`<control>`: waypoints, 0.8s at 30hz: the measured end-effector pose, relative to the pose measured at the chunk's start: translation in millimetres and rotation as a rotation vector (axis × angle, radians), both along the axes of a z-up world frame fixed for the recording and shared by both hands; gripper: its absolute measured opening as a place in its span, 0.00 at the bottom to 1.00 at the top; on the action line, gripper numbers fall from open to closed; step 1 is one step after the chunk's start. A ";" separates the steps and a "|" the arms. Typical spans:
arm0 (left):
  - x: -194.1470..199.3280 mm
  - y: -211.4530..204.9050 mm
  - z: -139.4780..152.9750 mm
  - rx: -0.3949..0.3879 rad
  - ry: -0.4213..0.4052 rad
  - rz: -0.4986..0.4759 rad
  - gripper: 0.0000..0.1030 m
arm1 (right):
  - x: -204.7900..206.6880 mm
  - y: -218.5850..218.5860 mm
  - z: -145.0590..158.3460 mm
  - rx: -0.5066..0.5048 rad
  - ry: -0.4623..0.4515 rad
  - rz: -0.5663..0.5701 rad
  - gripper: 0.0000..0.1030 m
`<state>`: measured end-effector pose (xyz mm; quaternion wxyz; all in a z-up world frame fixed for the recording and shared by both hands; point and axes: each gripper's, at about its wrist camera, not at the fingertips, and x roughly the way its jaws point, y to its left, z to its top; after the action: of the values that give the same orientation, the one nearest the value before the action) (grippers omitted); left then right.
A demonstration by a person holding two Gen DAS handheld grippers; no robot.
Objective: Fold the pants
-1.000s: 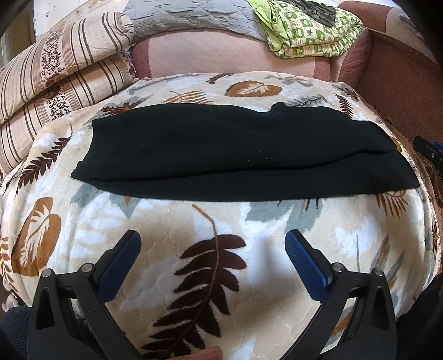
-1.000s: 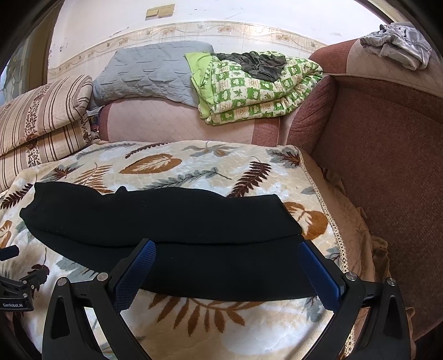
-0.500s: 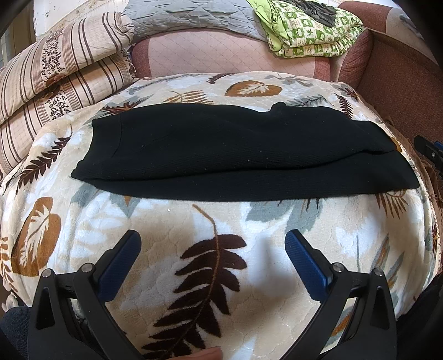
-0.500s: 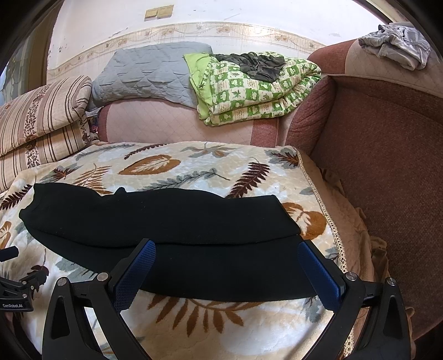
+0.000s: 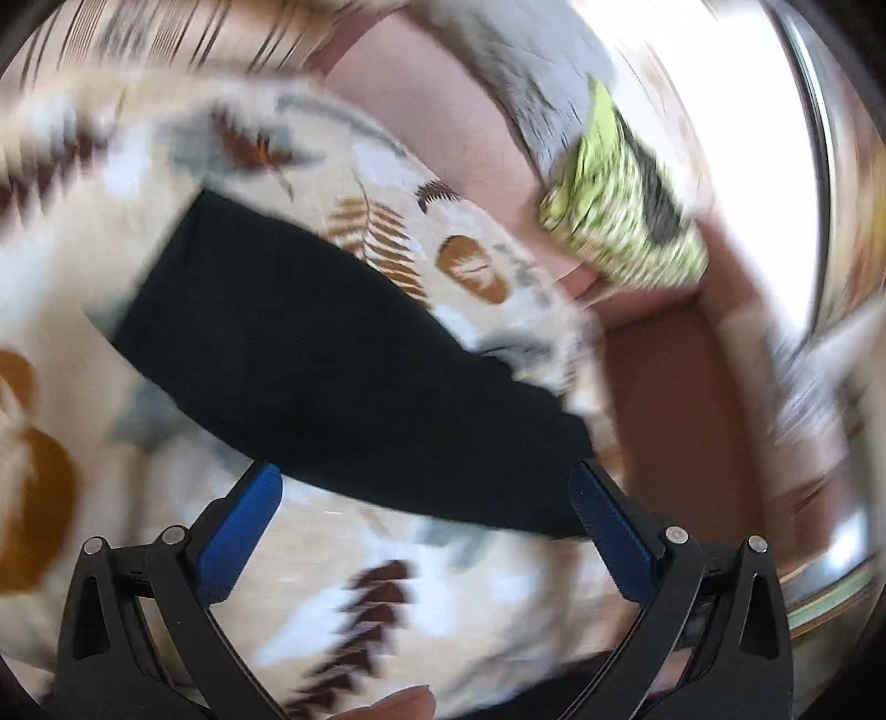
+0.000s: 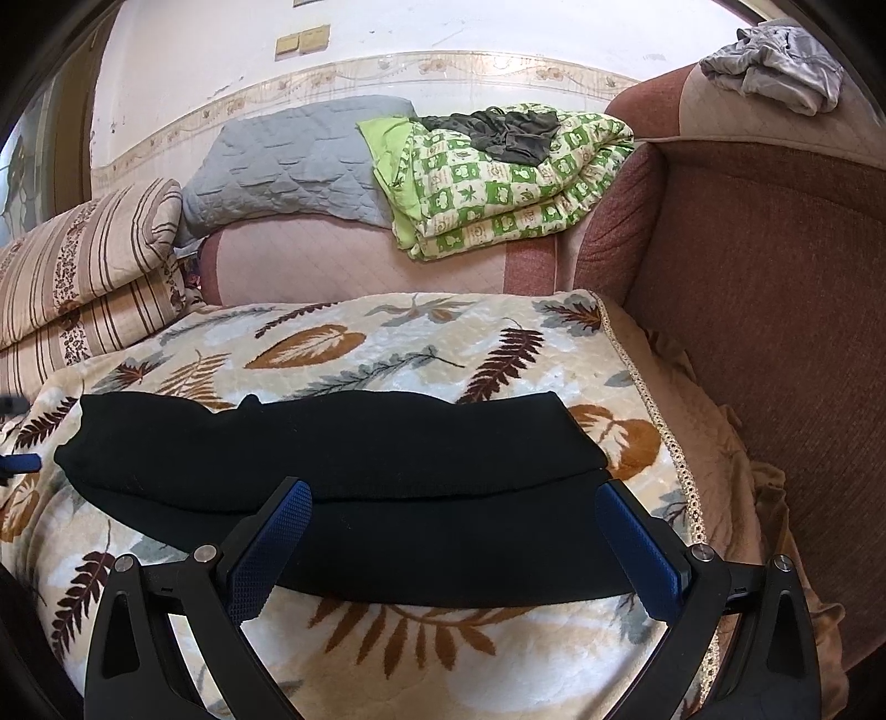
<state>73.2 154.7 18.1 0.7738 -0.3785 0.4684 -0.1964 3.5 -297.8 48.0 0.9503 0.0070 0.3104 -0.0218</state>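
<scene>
Black pants [image 6: 343, 471] lie folded lengthwise, one leg over the other, on a leaf-patterned blanket [image 6: 387, 343]. In the blurred left wrist view they [image 5: 332, 376] run diagonally from upper left to lower right. My left gripper [image 5: 426, 487] is open and empty, its blue pads at the pants' near edge. My right gripper [image 6: 451, 498] is open and empty, hovering over the right part of the pants near the leg ends. A bit of the left gripper [image 6: 19, 462] shows at the far left of the right wrist view.
Striped pillows [image 6: 83, 277] are stacked at the left. A grey quilt [image 6: 288, 166] and a green checked blanket [image 6: 498, 183] lie on the sofa back. A brown sofa arm [image 6: 775, 310] rises on the right with grey cloth [image 6: 775, 50] on top.
My left gripper has swung quickly forward and twisted toward the pants; its view is now tilted and blurred. My right gripper has barely moved. Both stay open.
</scene>
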 end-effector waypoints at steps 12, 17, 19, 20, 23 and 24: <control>19.3 -17.4 -42.2 -0.188 0.095 0.008 1.00 | 0.1 8.5 -3.0 -0.035 0.012 0.018 1.00; 21.8 4.4 -51.0 -0.190 0.079 0.139 1.00 | 0.7 9.0 -3.6 -0.036 0.014 0.018 1.00; 22.9 9.8 -48.9 -0.239 0.044 0.152 1.00 | 0.6 10.6 -3.3 -0.044 0.013 0.022 1.00; 22.7 10.9 -45.2 -0.255 0.018 0.157 1.00 | 0.6 11.5 -3.3 -0.048 0.014 0.023 1.00; 26.5 13.3 -42.4 -0.268 -0.013 0.160 1.00 | 0.7 11.3 -3.6 -0.049 0.016 0.020 1.00; 29.1 13.8 -43.0 -0.262 -0.010 0.164 1.00 | 0.4 9.5 -3.0 -0.042 0.014 0.018 1.00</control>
<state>102.2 168.5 -24.9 0.7335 -0.5122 0.4025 -0.1940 3.9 -288.3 45.0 0.9482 -0.0156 0.3166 -0.0198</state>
